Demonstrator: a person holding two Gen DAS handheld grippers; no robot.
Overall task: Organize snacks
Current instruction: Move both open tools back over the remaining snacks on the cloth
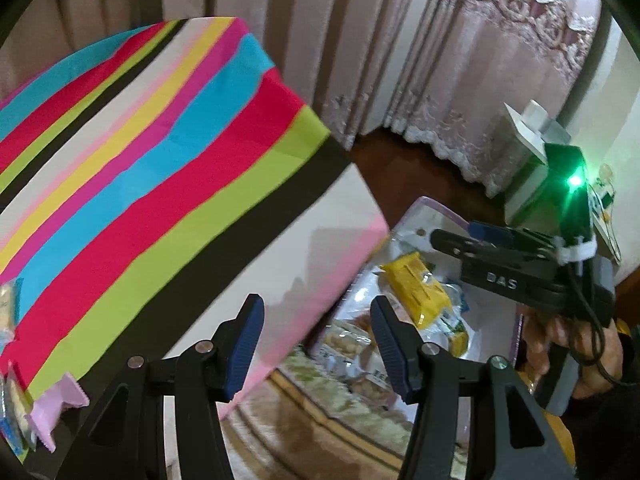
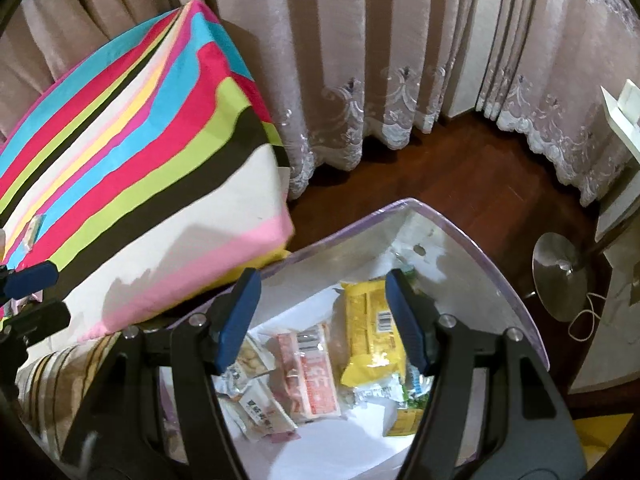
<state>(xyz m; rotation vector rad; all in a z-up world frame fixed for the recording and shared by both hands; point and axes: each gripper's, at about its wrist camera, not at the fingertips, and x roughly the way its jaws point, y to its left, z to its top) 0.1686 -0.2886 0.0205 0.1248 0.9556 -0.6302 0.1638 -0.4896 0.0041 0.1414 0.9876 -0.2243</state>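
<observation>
Both sets of fingers empty; snacks part sorted into the bin.

My right gripper (image 2: 320, 320) hangs over the clear bin (image 2: 472, 236), fingers spread wide and holding nothing; below them lie the yellow packet (image 2: 370, 332), a pink packet (image 2: 316, 384) and other wrapped snacks. My left gripper (image 1: 316, 344) is likewise wide open and empty, poised at the edge of the striped worktop (image 1: 160, 152), beside the bin. A few loose snacks (image 1: 12, 412) remain on the cloth at the far left of the left view, with a pink wrapper (image 1: 56, 408) among them. Judgement: I am between a drop and a fetch. The next move calls for swinging left to those stragglers and closing squarely on one.
</observation>
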